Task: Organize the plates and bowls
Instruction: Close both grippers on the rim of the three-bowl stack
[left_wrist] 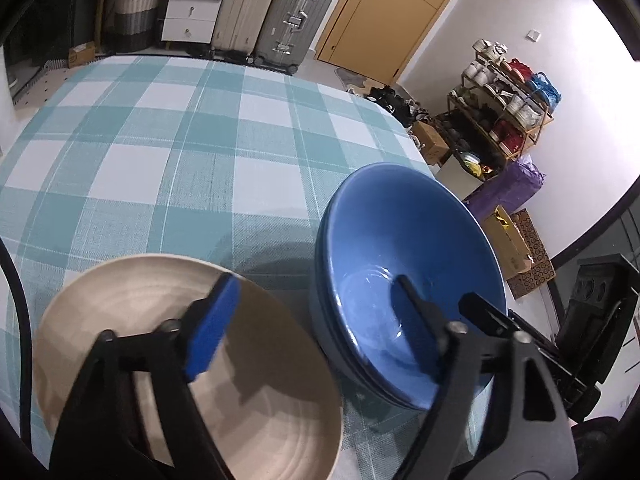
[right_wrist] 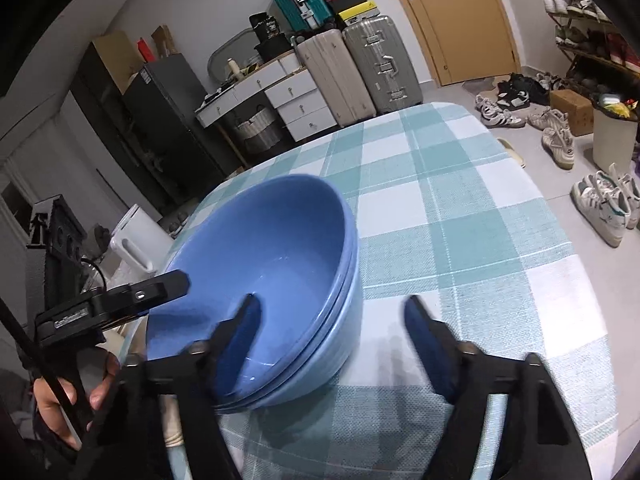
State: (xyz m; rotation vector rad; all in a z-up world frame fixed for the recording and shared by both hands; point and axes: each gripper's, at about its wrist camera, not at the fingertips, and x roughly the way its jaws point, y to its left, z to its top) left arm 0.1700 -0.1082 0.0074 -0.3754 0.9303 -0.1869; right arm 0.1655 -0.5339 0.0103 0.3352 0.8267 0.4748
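Over on the left wrist view, the beige plate (left_wrist: 188, 364) sits at about seven o'clock on the teal-and-white checked tablecloth (left_wrist: 160, 152), and the left gripper (left_wrist: 316, 320) hangs above it with its jaws spread wide and nothing between them; one blue-padded finger (left_wrist: 212, 328) is over the plate's surface, the other finger (left_wrist: 416, 332) reaches across into the stack of blue bowls (left_wrist: 404, 280) at four o'clock. That stack sits just beside the plate, apart from it by a strip of cloth, near the table's edge. I count at least two nested rims, possibly three. At the far right of this view, around four o'clock, a black piece of the other tool shows past the bowls. Moving to the right wrist view, the person's left hand (right_wrist: 60, 396) grips a black handle at eight o'clock, and the bowl stack (right_wrist: 260, 280) fills the centre-left. The right gripper (right_wrist: 332, 320) is wide open too: its left finger (right_wrist: 240, 340) dips inside the top bowl, its right finger (right_wrist: 432, 352) hangs outside over the cloth at five o'clock, so the bowl wall sits between the two with clear space on the outer side. Whether the inner pad touches the glaze, I cannot tell. Grey suitcases (right_wrist: 360, 68) stand past the table at twelve o'clock, with sneakers (right_wrist: 604, 204) scattered on the floor at three o'clock.
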